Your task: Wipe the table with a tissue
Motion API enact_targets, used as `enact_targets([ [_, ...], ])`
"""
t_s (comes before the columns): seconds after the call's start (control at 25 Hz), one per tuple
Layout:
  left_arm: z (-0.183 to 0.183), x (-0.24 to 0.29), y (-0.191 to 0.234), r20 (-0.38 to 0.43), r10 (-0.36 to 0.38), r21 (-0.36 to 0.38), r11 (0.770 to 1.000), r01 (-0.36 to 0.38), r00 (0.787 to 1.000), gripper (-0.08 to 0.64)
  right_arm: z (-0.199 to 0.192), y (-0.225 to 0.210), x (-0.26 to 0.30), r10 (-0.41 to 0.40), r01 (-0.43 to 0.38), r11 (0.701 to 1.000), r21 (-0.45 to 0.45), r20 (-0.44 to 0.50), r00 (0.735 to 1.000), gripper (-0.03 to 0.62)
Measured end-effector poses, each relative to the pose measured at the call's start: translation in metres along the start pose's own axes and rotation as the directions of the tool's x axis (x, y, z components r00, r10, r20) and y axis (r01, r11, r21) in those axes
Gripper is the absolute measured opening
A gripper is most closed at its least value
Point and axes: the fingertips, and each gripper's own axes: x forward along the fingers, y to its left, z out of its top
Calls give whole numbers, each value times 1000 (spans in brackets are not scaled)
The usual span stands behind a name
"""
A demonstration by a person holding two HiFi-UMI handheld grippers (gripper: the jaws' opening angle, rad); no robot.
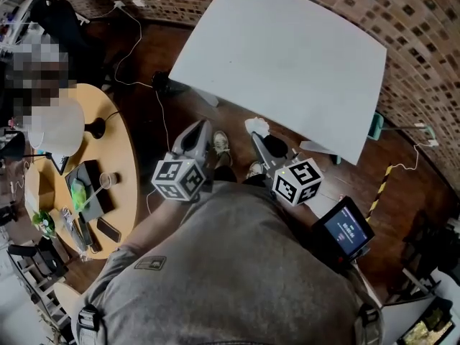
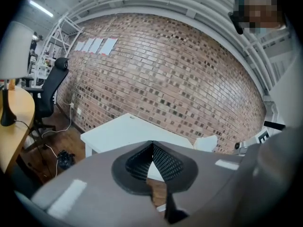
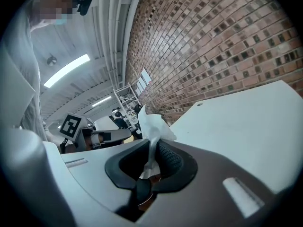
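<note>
The white table [image 1: 287, 63] stands ahead of me, bare on top, and fills the right side of the right gripper view [image 3: 246, 122]. My right gripper [image 1: 260, 141] is held short of the table's near edge, shut on a crumpled white tissue [image 1: 256, 126]. In its own view the tissue [image 3: 151, 126] sticks up from between the closed jaws of the right gripper [image 3: 152, 151]. My left gripper [image 1: 198, 136] hovers beside it over the floor. In its own view the left gripper [image 2: 152, 148] is shut and holds nothing. The table [image 2: 118, 131] lies beyond it.
A round wooden table [image 1: 126, 157] with a white lamp [image 1: 57, 124] and small items stands at the left. Cables run over the dark floor. A brick wall [image 1: 402, 20] backs the white table. A small screen [image 1: 347, 228] hangs at my right. An office chair [image 2: 49, 86] is further left.
</note>
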Motion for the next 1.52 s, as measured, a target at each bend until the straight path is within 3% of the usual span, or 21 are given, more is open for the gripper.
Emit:
enact_targets([
  [0.68,63,80,99,-41,-84,-56,995,82,996,2,45,-30,128,-130,127,991,-48,-60,990,50],
  [1.08,66,105,125,-84,-40,-70,997,34,996,2,41,-48,169,-111,101,993,-68,-152,982,49],
  [1.28,58,113,137,-122,-4,-78,997,-6,993,2,26,-61,189,-104,74,989,-127,-254,962,49],
  [1.52,34,119,147,-185,33,-95,994,-52,982,2,-10,-75,205,-101,35,986,-166,-408,908,49],
])
